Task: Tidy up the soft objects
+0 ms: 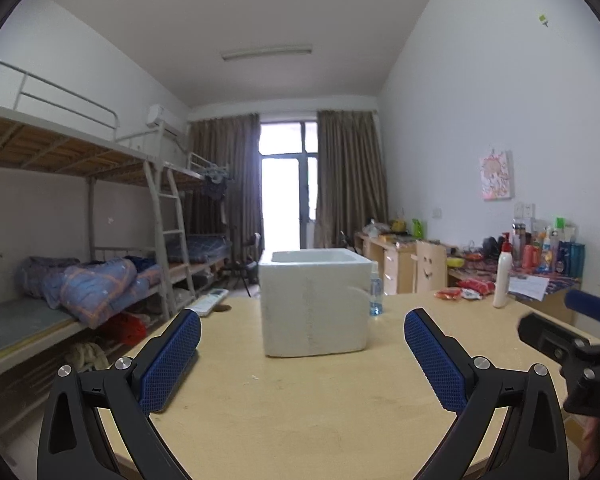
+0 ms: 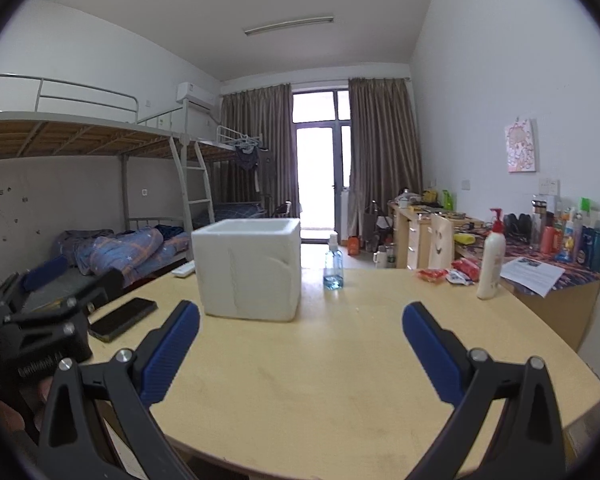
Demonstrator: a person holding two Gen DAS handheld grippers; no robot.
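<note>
**Spotter:** What have you got in hand?

**Operator:** Nothing. My left tongs [image 1: 302,346] are spread wide and empty, low over the bench [image 1: 320,408]. My right tongs [image 2: 300,340] are the same, gaping with nothing between the blue pads. The two rigs sit side by side, close to the near edge.

**Spotter:** And the soft things?

**Operator:** As far as I can tell, they're the red packets [image 2: 448,274] on the far right of the bench, just beside the white lotion bottle [image 2: 490,262]. They look like crinkly pouches; I can't read what they are. The white foam box [image 2: 250,270] stands open-topped at mid-bench, well apart from them, and I take it for the destination. I can't see inside it from here.

**Spotter:** How would you go about it?

**Operator:** I'd use the right tongs, since the packets lie on that side. I'd come in low and flat, pinch one pouch across its middle, and squeeze gently so it doesn't burst or slither out. I'd steer clear of the lotion bottle and the small spray bottle [image 2: 333,266] by the box, since either would tip easily. The left tongs could steady the box, which looks light enough to slide.

**Spotter:** Anything else near you?

**Operator:** A dark phone [image 2: 122,318] by the left rig. I'd keep off it.
</note>
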